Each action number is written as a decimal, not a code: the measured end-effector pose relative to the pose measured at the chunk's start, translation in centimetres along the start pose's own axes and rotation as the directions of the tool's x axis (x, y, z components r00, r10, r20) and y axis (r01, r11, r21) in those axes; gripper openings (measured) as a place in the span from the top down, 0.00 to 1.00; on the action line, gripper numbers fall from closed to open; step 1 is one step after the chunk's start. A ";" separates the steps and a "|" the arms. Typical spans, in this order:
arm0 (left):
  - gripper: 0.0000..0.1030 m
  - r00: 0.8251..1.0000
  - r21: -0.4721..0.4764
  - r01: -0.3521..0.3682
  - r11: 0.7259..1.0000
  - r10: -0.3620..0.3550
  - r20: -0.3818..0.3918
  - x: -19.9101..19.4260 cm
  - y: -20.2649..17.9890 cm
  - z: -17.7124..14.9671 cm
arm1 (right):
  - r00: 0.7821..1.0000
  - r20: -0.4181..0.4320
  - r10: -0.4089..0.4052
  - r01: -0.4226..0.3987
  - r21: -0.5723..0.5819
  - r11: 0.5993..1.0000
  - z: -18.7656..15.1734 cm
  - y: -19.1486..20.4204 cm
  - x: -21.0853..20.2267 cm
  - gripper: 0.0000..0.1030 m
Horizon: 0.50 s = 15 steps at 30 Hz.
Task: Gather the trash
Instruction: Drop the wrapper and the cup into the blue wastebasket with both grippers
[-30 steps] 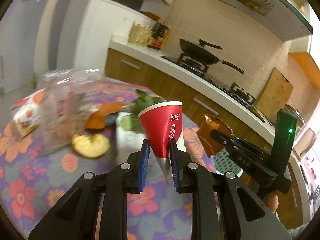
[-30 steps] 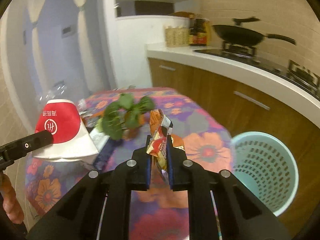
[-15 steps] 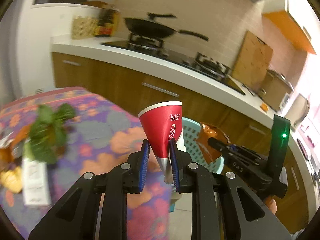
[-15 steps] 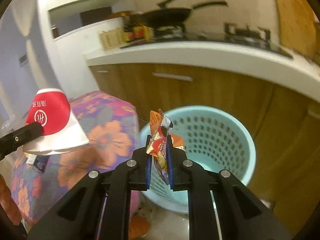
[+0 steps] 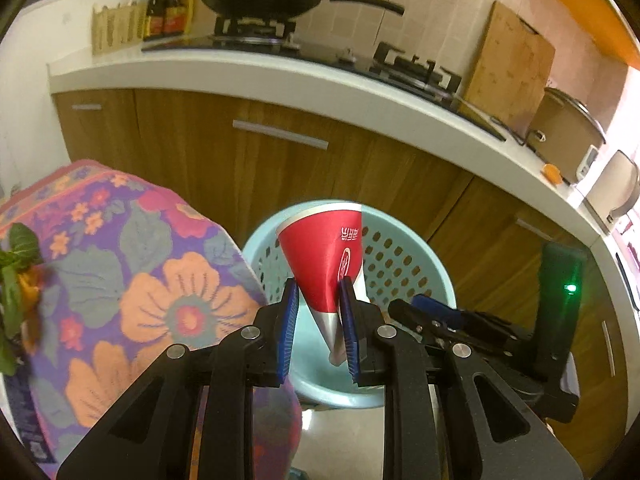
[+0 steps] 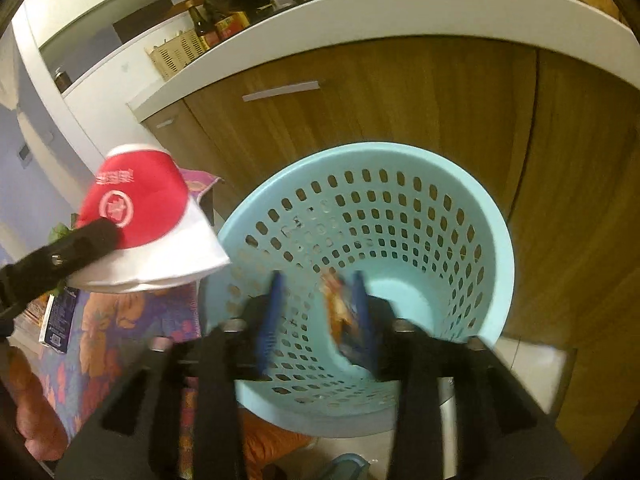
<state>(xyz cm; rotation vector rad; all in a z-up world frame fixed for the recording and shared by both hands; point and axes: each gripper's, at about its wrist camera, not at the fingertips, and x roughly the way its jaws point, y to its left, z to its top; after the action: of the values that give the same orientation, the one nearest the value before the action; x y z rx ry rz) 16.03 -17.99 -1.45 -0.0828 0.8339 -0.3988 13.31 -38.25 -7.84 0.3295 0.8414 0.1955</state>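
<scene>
Two claws are in my view, both poised over the pale blue perforated basket [image 6: 472, 240]. My left claw [image 5: 318, 316] is narrow, its blue pads clamped on the flattened lower end of a red-and-white paper cup [image 5: 328, 256], whose mouth tilts up and away above the basket's near rim. My right claw [image 6: 318, 308] is blurred, its jaws opening; a crumpled orange snack wrapper [image 6: 340, 312] hangs between them, lying against the right-hand pad and clear of the left one, directly above the basket's open mouth. Left of the basket, the flowered cloth of the surface [image 5: 132, 280] drops away at its corner, close beside the basket wall. Behind the basket stand wooden cabinet doors [image 6: 400, 92] under a white worktop edge [image 5: 360, 92]. Bare floor [image 5: 344, 436] shows in front of the basket.
</scene>
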 end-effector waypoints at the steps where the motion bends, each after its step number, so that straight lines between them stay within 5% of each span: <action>1: 0.81 1.000 -0.002 -0.002 1.000 0.002 -0.008 0.4 0.0 0.0 | 1.000 0.010 0.000 0.000 0.006 1.000 -0.1 -0.3 -0.2 0.47; 7: 0.78 0.998 -0.005 0.024 1.000 -0.024 -0.064 2.7 -0.2 -0.1 | 0.999 0.033 0.007 -0.009 0.046 0.999 0.5 -1.2 -0.7 0.47; 10: 0.62 0.997 0.000 0.017 1.000 -0.017 -0.076 3.4 -0.3 -0.5 | 0.999 0.041 -0.001 0.000 0.042 0.999 0.7 -1.1 -1.0 0.47; 15: 0.62 0.997 -0.006 0.022 1.000 -0.022 -0.073 2.8 0.2 -1.3 | 0.999 0.055 -0.001 0.000 0.029 1.000 0.8 -0.3 -1.7 0.47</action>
<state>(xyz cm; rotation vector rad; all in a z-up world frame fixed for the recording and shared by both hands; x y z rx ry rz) 16.82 -18.72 -4.30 -0.0823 0.9063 -0.4226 12.77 -39.20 -6.28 0.3602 0.7908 0.1736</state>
